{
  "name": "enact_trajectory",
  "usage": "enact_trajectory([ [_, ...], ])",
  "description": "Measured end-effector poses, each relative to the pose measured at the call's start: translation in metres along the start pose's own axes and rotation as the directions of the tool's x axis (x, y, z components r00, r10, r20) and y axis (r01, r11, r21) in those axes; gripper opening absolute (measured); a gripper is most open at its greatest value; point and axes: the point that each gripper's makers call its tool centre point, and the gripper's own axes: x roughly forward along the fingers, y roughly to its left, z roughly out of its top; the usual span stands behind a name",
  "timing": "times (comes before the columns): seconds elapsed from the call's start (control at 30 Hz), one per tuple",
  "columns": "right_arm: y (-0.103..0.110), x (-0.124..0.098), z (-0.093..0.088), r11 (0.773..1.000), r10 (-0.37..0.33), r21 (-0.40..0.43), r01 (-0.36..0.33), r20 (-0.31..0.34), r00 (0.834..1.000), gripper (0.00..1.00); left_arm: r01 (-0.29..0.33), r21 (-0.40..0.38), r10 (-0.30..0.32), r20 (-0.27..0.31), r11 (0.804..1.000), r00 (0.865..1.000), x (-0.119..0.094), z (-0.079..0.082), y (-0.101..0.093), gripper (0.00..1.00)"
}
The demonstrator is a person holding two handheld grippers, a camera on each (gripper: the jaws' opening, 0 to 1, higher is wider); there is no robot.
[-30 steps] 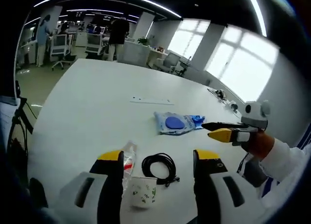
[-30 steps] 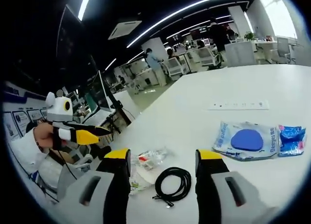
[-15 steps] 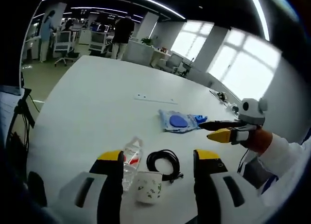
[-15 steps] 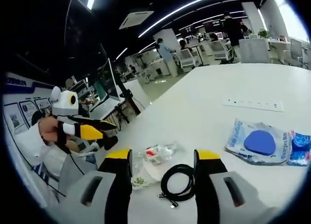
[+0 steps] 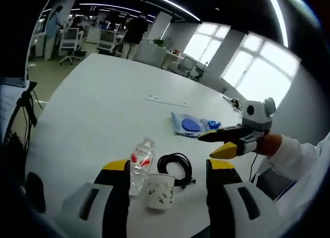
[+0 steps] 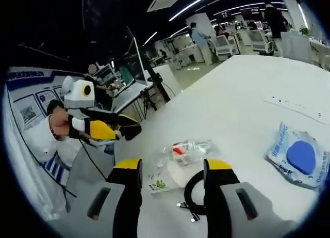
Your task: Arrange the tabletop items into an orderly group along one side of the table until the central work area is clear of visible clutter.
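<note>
Cup [image 6: 166, 178] half hidden behind right fingers [image 6: 129, 189].

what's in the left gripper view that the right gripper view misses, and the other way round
Left gripper view: bright windows and the small blue packet beside the blue-disc bag. Right gripper view: a monitor on a stand and wall posters. Both show the white table, the plastic bottle, the paper cup, the coiled black cable, the blue-disc bag, the white strip farther back, and the other hand-held gripper, both open.
</note>
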Motion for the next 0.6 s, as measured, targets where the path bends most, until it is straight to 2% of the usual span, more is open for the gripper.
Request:
enact_trajectory([
  [0.3,0.009,0.024,-0.015,0.992,0.102,-0.067,-0.111,-0.123,0.987,0.44,0.019,-0.001,-0.019,-0.005,1.0,1.0,0.001,-0.012,0.004,0.63],
  [0.5,0.009,0.037,-0.031,0.982,0.154,-0.073,-0.172,-0.207,0.966,0.41,0.056,0.027,-0.056,-0.026,0.998,0.998,0.002,-0.022,0.002,0.65],
  [0.6,0.009,0.042,-0.037,0.976,0.184,-0.073,-0.207,-0.239,0.953,0.36,0.065,0.032,-0.064,-0.032,0.997,0.997,0.002,-0.027,0.002,0.65],
])
